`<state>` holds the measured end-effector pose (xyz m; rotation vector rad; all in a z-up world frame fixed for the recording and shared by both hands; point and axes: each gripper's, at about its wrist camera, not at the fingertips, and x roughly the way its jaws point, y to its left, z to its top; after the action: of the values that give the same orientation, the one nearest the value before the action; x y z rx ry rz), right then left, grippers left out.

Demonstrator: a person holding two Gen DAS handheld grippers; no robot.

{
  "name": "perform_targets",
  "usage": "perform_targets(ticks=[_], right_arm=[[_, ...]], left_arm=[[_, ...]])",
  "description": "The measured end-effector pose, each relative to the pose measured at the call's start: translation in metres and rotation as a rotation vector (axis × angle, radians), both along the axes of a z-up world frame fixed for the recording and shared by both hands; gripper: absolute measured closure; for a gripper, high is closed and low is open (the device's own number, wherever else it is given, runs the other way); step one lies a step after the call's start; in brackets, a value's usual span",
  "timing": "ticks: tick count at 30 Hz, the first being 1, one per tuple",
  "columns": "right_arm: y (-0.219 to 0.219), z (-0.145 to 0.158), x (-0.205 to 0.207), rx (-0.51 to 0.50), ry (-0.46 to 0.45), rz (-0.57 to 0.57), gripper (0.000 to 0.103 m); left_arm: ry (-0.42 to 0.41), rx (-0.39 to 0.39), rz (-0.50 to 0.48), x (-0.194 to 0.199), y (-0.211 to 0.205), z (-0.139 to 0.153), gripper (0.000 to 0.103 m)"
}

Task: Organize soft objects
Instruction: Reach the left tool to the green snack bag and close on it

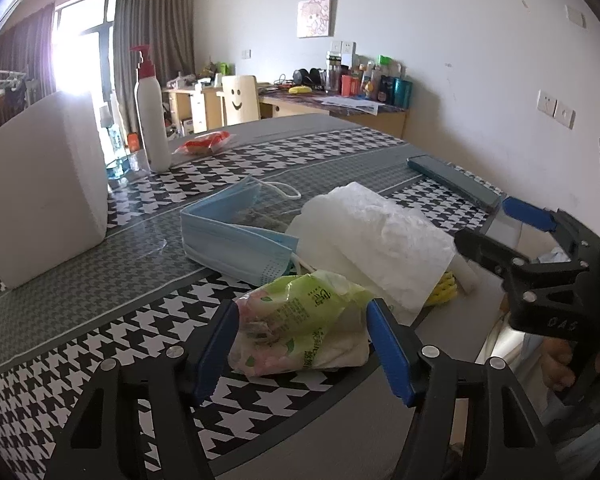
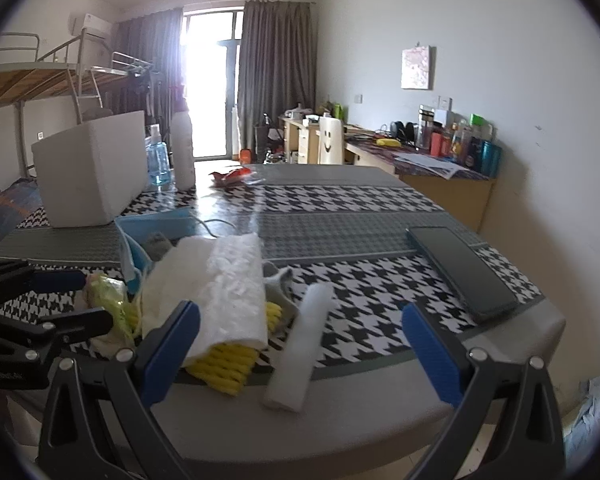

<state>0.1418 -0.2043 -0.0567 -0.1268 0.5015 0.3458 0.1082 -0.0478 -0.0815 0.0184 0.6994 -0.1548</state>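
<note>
Barely begun: left gripper [image 1: 302,332] is clamping the tissue pack [image 1: 300,328]; right gripper [image 2: 300,332] is hovering spread; masks [image 1: 236,240], towel [image 1: 380,240], sponge [image 2: 228,364] are lying unsorted near the bin [image 1: 40,192].

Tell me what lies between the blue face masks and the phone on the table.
The crumpled white paper towel lies between the blue face masks and the phone, clearest in the left wrist view.

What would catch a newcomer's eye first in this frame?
The heap of soft things at the near table edge: a green tissue pack between the left gripper's blue jaws, a white paper towel draped over a yellow cloth, and a blue face mask behind. Further left stands a white bin; the right gripper hangs open.
</note>
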Motion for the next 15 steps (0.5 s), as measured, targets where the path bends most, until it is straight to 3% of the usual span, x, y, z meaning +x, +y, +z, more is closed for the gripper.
perform_targets(ticks=[12, 15], right_arm=[[-0.013, -0.005, 0.000, -0.002, 0.016, -0.016, 0.003], [-0.014, -0.008, 0.002, -0.003, 0.027, -0.017, 0.004]], left_arm=[[0.035, 0.051, 0.020, 0.005, -0.001, -0.006, 0.036], [0.047, 0.074, 0.018, 0.008, -0.003, -0.009, 0.045]])
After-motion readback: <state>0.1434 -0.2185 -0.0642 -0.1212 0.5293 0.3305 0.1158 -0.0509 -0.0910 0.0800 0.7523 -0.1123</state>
